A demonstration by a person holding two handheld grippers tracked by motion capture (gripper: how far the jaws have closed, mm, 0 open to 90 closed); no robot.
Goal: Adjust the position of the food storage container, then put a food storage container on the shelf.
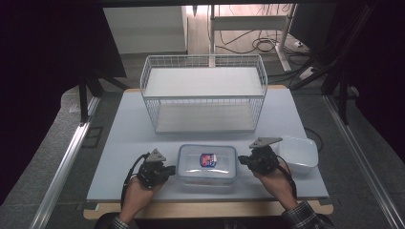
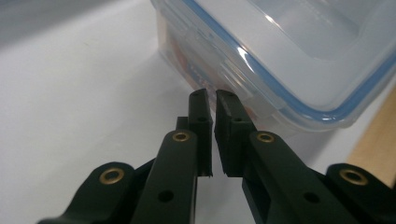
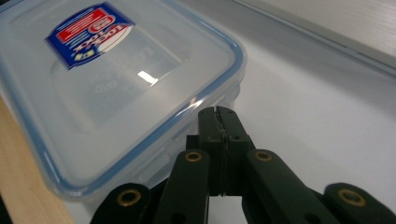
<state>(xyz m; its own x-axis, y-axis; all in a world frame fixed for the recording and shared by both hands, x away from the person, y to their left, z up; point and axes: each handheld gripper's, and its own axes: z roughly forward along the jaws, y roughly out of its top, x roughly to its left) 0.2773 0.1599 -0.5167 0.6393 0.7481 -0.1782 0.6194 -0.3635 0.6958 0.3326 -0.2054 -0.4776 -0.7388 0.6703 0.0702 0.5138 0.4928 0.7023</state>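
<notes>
The clear lidded container (image 1: 207,163) sits at lower centre of the worktop (image 1: 119,143); its contents are hard to make out through the cloudy lid with its blue seal and red-and-blue label. Left gripper (image 1: 168,171) and right gripper (image 1: 242,160) flank its short ends, fingers closed on nothing.

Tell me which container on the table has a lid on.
The clear plastic box between the grippers: blue-sealed lid, sticker on top. The white bowl and wire basket are open.
</notes>
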